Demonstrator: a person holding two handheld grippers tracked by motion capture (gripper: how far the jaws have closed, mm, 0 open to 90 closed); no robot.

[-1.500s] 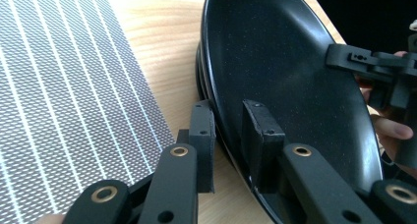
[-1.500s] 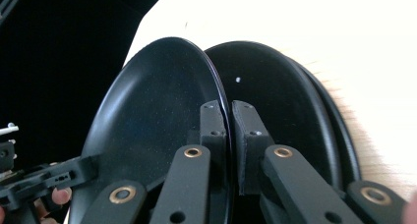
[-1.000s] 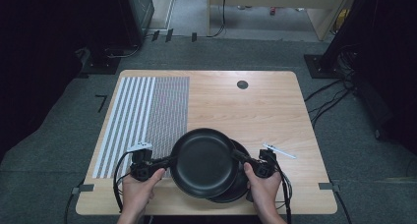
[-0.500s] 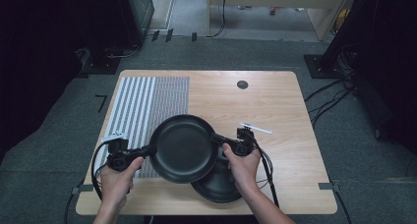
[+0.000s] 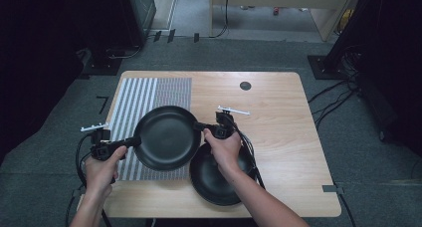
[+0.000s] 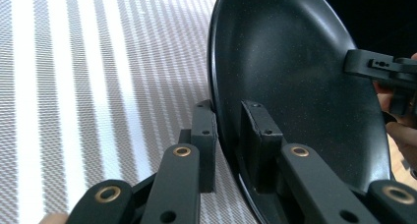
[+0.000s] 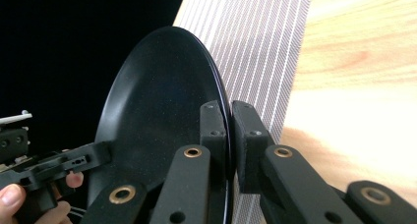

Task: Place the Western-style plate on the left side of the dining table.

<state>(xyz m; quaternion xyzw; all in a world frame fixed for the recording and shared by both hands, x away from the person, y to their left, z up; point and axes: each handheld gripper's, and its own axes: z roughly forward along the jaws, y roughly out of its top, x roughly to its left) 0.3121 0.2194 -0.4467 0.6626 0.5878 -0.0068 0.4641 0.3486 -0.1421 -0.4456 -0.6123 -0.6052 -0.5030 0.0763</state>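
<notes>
You carry the round black non-stick pan (image 5: pixel 166 137), at the frame's lower-left centre over the striped grey mat (image 5: pixel 130 102), with left claw (image 5: pixel 130 143) and right claw (image 5: pixel 199 127) clamped on opposite rims, probably to keep it level.

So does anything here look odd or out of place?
Nothing is spilled or broken. The one unusual sight: a black plate hangs above the striped mat, pinched at opposite rims by the left gripper and the right gripper. A second plate sits flat on the table.
</notes>
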